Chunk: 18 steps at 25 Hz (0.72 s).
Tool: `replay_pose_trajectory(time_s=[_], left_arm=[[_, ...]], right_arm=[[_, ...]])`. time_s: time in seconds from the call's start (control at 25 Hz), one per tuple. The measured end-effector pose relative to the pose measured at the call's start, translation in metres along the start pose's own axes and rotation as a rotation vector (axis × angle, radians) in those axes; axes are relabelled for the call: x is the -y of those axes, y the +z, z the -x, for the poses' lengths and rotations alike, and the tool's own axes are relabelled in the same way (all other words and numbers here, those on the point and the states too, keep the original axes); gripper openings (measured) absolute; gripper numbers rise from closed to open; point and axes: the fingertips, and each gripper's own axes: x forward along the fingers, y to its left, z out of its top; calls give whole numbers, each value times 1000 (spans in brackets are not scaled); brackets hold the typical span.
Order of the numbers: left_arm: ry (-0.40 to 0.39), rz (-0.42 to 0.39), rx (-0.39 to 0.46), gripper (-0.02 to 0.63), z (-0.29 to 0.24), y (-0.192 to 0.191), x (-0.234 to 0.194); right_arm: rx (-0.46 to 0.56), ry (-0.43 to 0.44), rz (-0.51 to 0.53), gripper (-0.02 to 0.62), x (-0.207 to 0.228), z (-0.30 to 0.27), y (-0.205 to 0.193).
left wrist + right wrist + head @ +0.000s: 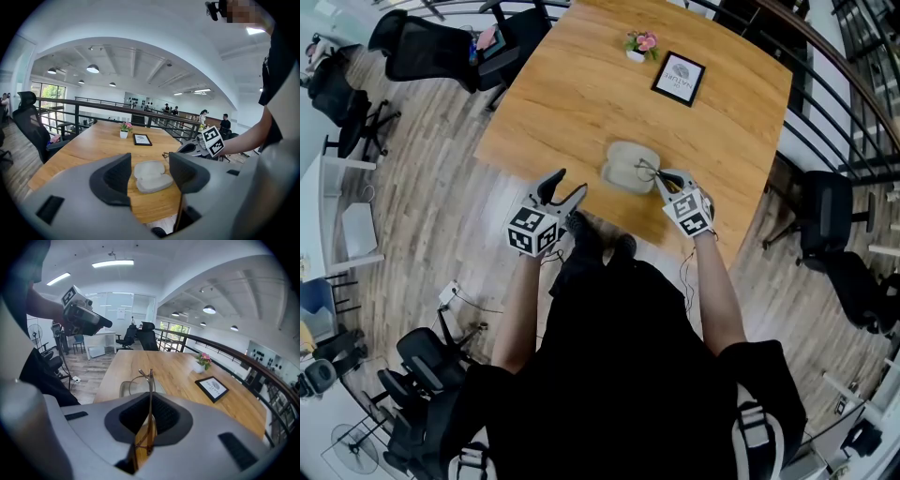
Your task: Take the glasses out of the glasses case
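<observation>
The right gripper's [149,405] fingers [169,420] are pressed together on the glasses [150,380], pinching the thin metal frame edge-on so that one wire rim stands up above the fingertips. In the head view these glasses [648,170] sit at the right end of the case [628,165], with the right gripper [664,179] just beside it; whether the frame touches the case cannot be told. The case lies open on the tabletop [581,94], close to its near edge, pale grey with its two halves spread flat. The left gripper's [150,164] fingers [115,180] are spread with nothing between them; the case [150,177] shows beyond the gap, apart from them. In the head view the left gripper [570,183] hangs off the tabletop's near edge, over the floor [441,225], to the left of the case. Toward the far edge of the tabletop stand a dark picture frame [678,78] and a small pot of pink flowers [641,44], well apart from the case. A black chair [431,47] stands by the far left corner.
</observation>
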Motion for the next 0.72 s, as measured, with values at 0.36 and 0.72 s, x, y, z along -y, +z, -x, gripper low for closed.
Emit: replay_pose_trajectory(time_s=[0.36,0.72], left_arm=[[2,-4,3,256,-1,3,2],[29,19,1,256,1,-3,-6]], right_arm=[[6,7,-11,25,2,0,1],[7,27,3,25,-1,-7,4]])
